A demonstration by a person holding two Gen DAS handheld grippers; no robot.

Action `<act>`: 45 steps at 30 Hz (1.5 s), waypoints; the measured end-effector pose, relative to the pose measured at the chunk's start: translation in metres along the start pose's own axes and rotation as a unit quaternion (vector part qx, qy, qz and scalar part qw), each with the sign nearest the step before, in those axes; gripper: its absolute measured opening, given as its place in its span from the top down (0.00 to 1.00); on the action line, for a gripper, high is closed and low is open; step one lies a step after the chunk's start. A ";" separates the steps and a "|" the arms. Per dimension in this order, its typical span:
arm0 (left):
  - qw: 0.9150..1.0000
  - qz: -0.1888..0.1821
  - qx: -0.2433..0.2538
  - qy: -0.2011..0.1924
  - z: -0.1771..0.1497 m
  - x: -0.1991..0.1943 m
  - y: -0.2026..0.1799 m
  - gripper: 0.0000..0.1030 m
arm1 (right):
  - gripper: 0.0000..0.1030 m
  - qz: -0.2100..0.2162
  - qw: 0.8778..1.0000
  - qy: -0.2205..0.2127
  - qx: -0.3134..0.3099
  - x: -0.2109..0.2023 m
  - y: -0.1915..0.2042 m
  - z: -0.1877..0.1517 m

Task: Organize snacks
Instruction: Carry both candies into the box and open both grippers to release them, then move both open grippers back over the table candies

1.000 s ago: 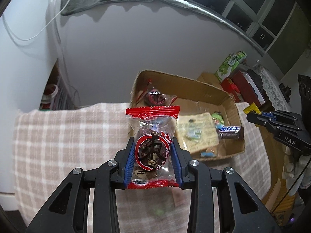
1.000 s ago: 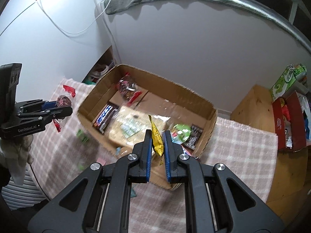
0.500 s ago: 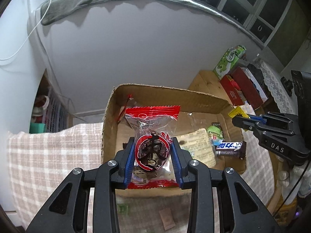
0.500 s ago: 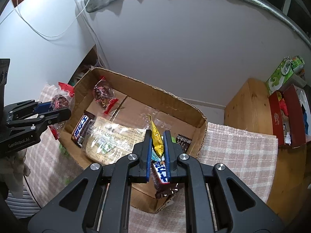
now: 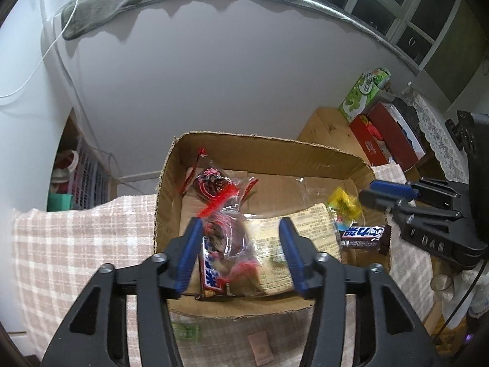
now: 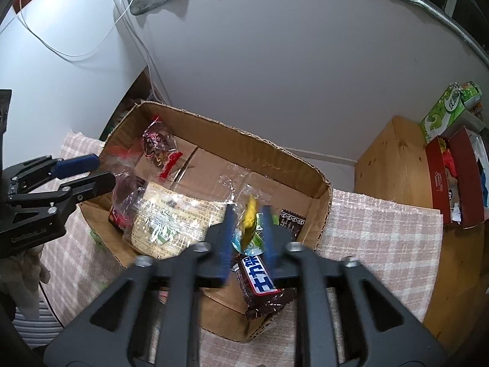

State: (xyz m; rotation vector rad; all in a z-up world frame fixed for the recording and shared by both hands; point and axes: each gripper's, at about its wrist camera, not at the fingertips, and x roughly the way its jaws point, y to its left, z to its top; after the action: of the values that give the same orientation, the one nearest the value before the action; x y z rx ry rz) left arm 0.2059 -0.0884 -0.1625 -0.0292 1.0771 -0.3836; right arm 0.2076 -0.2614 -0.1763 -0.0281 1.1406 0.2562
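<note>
An open cardboard box (image 5: 259, 146) (image 6: 232, 131) sits on a chequered cloth. My left gripper (image 5: 240, 224) hangs over the box's near left corner and its jaws are opening. A blurred red-and-clear snack packet (image 5: 226, 229) (image 6: 122, 183) drops between the jaws, free of the pads. My right gripper (image 6: 249, 212) (image 5: 406, 202) hangs over the box's right side and its jaws are opening too. A yellow packet (image 6: 250, 214) (image 5: 342, 203) sits loose between them. In the box lie a pale cracker packet (image 6: 171, 214), two brown chocolate bars (image 6: 259, 278) (image 5: 214, 275) and another red packet (image 5: 214, 183).
The chequered cloth (image 5: 76, 238) covers the table around the box, and a green wrapper (image 5: 183, 331) and a pink one (image 5: 259, 348) lie on it near me. A wooden cabinet (image 6: 394, 165), a red box (image 5: 385, 134) and a green tissue box (image 5: 363, 91) stand at right. A wall rises close behind.
Both grippers moved over the box, then their jaws parted. The red packet has left the left pads and the yellow packet the right pads; both are blurred and dropping.
</note>
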 end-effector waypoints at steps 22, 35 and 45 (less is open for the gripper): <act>1.000 0.003 -0.013 -0.014 -0.020 -0.030 0.018 0.46 | 0.29 -0.003 1.000 -0.023 0.004 -0.035 0.009 -0.026; 0.996 0.011 -0.083 0.009 -0.083 -0.047 0.067 0.46 | 0.29 0.033 0.999 -0.011 0.035 -0.053 0.027 -0.090; 0.991 -0.009 -0.123 0.045 -0.140 -0.042 0.068 0.46 | 0.29 0.061 0.994 0.055 0.067 -0.028 0.038 -0.149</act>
State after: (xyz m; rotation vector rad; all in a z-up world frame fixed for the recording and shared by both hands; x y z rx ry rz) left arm 0.0877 0.0112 -0.2085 -0.2421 1.2096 -0.2689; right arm 0.0554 -0.2521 -0.2092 0.1476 1.2682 0.2880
